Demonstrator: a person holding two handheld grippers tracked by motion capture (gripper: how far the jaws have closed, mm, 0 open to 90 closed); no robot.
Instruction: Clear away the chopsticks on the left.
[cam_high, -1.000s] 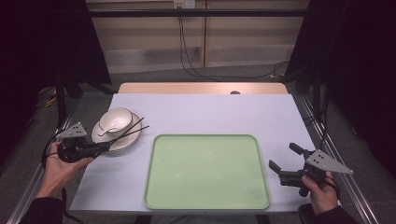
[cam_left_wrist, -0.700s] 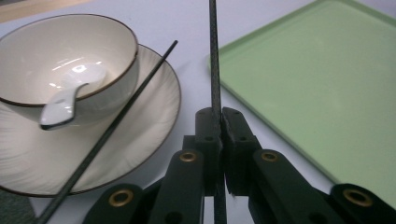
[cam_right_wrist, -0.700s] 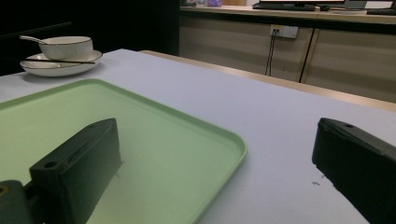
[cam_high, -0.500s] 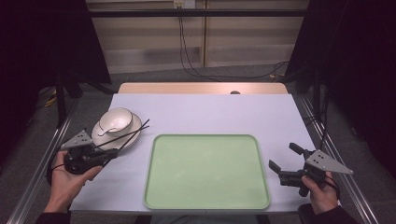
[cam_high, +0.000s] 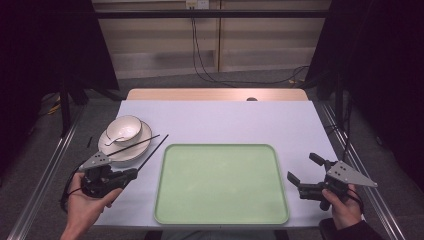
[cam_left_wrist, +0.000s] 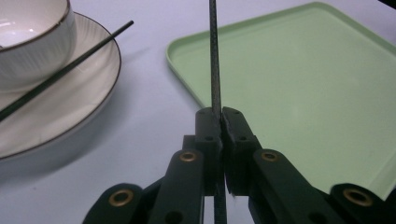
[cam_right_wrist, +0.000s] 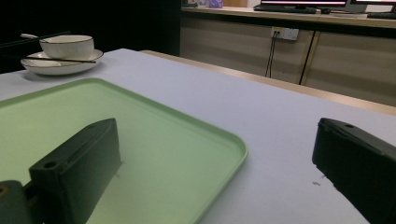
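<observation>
Pale desk (cam_high: 220, 120) below: the left gripper's (cam_left_wrist: 219, 122) fingers are clamped on one chopstick (cam_high: 152, 152), its length running ahead between plate (cam_high: 112, 150) and green tray (cam_high: 220, 185); the right gripper's (cam_high: 306, 175) fingers gape, well apart.

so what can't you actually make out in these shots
- Chopstick tip: cut off by the top edge of the left gripper view, beyond the left gripper.
- Spoon in the bowl: too small in the high view.
- Second chopstick: near end cut off at that view's left edge.
- Tray: partly behind the right gripper.
</observation>
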